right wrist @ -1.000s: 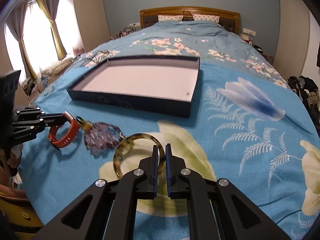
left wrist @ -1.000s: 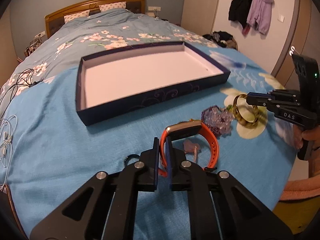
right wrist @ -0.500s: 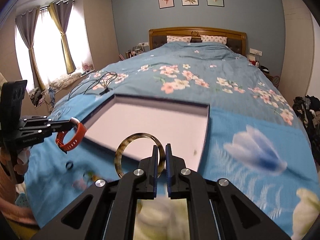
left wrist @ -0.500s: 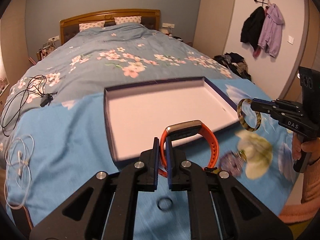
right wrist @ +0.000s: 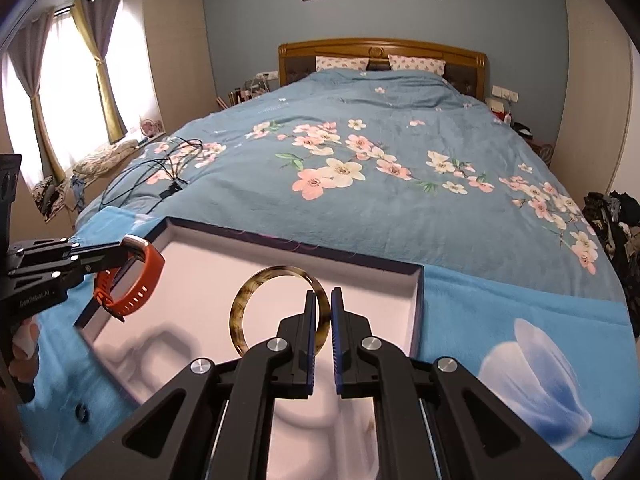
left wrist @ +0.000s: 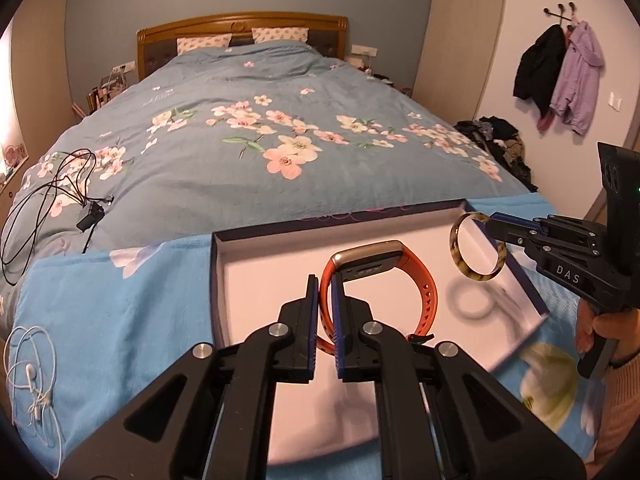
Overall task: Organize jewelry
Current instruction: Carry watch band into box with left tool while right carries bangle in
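bed, blue floral quilt over it, bearing everything below.
tray, dark-walled, white floor, shallow, lying on the near end of the bed; its long axis runs across both wrist views. nothing rests on its floor that can be seen.
left gripper, clenched on the strap of the orange wristband; the band hangs upright in the air over the middle of the tray, metal face uppermost, clasp end trailing toward the near wall.
right gripper, clamped on the rim of the tortoiseshell bangle; the ring stands on edge above the tray floor, its hoop to the left of the pads, its shadow on the white directly beneath.
relation for the coming move: each piece lies straight below-and-ahead of its own tool, with tray floor under both, so a lowering and release looks like all that remains. the bangle sits nearer the tray's right end, the band nearer its centre; the two are apart.
small dark ring, on the blanket outside the tray, near the left hand.
hard to make out: the tray's near wall is hidden behind the fingers, and how high the pieces hang is uncertain.
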Tool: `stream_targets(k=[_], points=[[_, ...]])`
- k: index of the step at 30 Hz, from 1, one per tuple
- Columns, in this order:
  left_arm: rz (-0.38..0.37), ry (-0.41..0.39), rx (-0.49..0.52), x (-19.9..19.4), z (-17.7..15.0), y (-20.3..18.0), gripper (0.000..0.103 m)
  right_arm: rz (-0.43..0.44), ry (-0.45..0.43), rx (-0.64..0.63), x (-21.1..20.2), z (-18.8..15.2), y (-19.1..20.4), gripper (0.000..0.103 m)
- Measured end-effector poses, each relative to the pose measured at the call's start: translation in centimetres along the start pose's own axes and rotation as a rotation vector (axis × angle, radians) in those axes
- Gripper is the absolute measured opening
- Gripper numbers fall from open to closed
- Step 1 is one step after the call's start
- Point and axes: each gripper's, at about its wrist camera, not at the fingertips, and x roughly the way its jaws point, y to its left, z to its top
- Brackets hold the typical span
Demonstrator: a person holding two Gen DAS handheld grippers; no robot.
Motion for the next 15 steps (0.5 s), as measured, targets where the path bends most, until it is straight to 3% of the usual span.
stream_targets(k=[7, 15], points=[[0.01, 0.067, -0.035, 4.9, 2.0, 0.8, 0.007, -0.028, 0.079, 0.032, 4.2, 1.1, -0.7, 0.006], [0.04, 0.117, -0.047, 8.6, 3.2, 1.1, 0.007, -0.049, 0.14, 0.045, 6.2, 2.1, -0.8, 0.006]])
